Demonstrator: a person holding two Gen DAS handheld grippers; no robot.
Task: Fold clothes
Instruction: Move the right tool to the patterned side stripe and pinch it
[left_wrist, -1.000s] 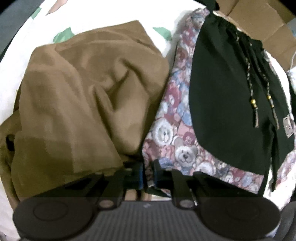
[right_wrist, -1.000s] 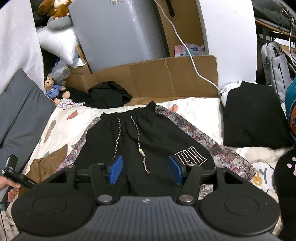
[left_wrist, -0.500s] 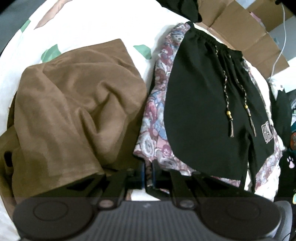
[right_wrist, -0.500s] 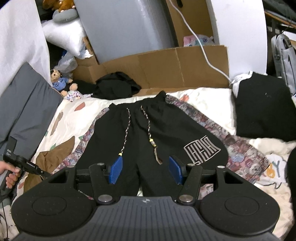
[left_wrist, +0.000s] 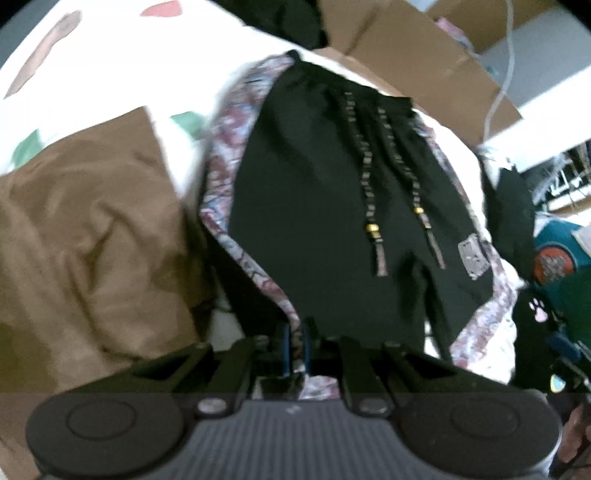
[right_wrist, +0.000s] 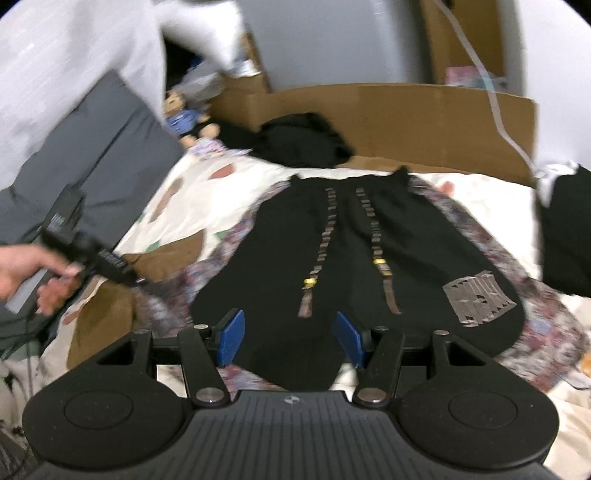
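The left gripper (left_wrist: 294, 347), clamped on the patterned garment (left_wrist: 221, 177) at the black shorts' (right_wrist: 351, 266) eight o'clock edge, seems mid-fold, so the half-open, empty right gripper (right_wrist: 290, 338) should next pinch the opposite edge.

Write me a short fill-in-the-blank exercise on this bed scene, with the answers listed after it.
1. The left gripper is shut on the edge of the bear-print patterned garment, while the right gripper is ____.
2. The black drawstring shorts lie on top of the ____ garment.
3. Two braided drawstrings run down the shorts from the ____.
4. In the left wrist view, the crumpled brown garment lies to the ____ of the shorts.

Answers: open; bear-print patterned; waistband; left
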